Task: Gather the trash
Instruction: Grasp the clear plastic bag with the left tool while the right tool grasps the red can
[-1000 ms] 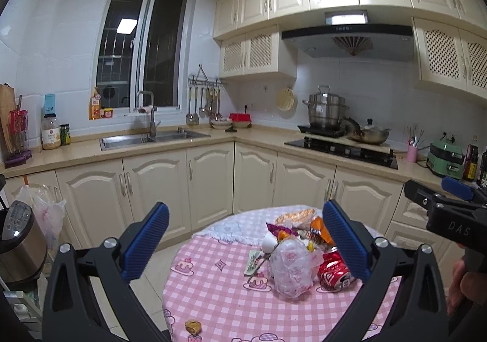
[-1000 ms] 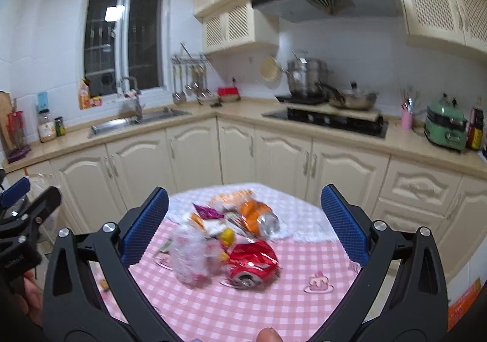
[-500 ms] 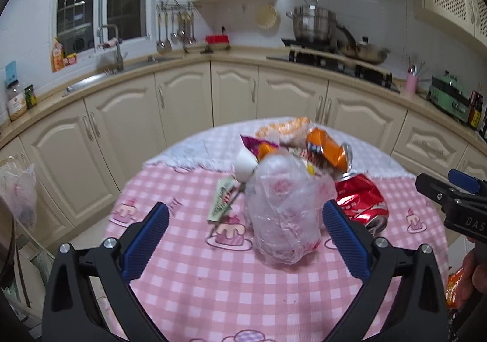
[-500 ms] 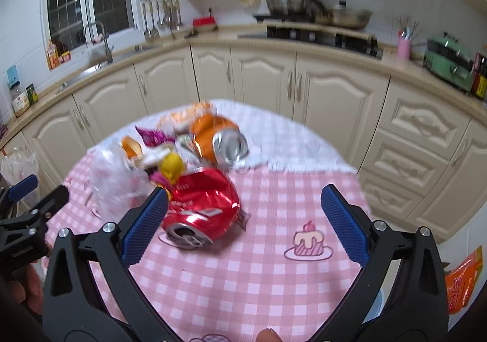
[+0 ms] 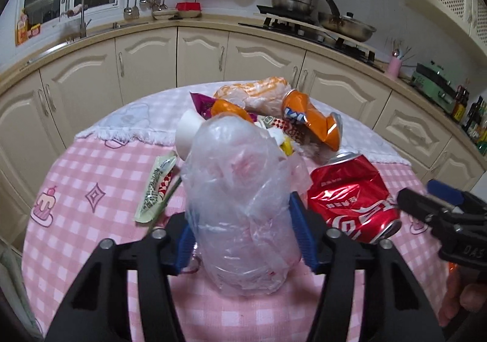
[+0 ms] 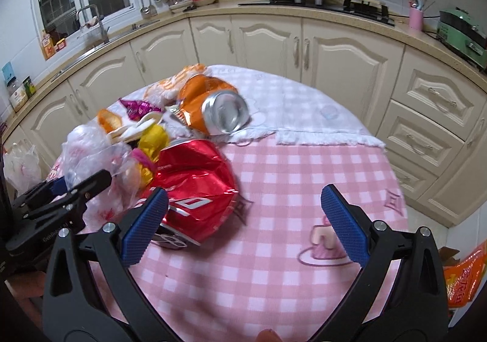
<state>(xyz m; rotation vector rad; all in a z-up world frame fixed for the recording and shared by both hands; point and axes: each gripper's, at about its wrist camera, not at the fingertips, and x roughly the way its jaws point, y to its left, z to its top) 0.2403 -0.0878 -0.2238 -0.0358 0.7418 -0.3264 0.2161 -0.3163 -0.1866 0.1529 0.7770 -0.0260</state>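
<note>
A pile of trash lies on a round table with a pink checked cloth [image 5: 91, 190]. In the left wrist view my left gripper [image 5: 243, 235] has its blue pads pressed on both sides of a crumpled clear plastic bag [image 5: 240, 190]. A crushed red can [image 5: 350, 199] lies right of the bag, a crushed orange can [image 5: 313, 120] behind it. In the right wrist view my right gripper [image 6: 243, 223] is open, its left pad beside the red can [image 6: 194, 183]. The orange can [image 6: 213, 107] lies beyond. The bag [image 6: 91, 156] and the left gripper [image 6: 70, 193] show at left.
A chopstick wrapper [image 5: 156, 186], a white cup [image 5: 188, 132], an orange-striped bag [image 5: 255, 92] and snack wrappers [image 6: 137, 107] lie in the pile. Cream kitchen cabinets [image 6: 258, 47] curve behind the table. An orange packet [image 6: 462, 278] lies on the floor at right.
Both grippers have moved forward and down onto the table. My left gripper has closed in on the plastic bag. My right gripper has come beside the red can, still open.
</note>
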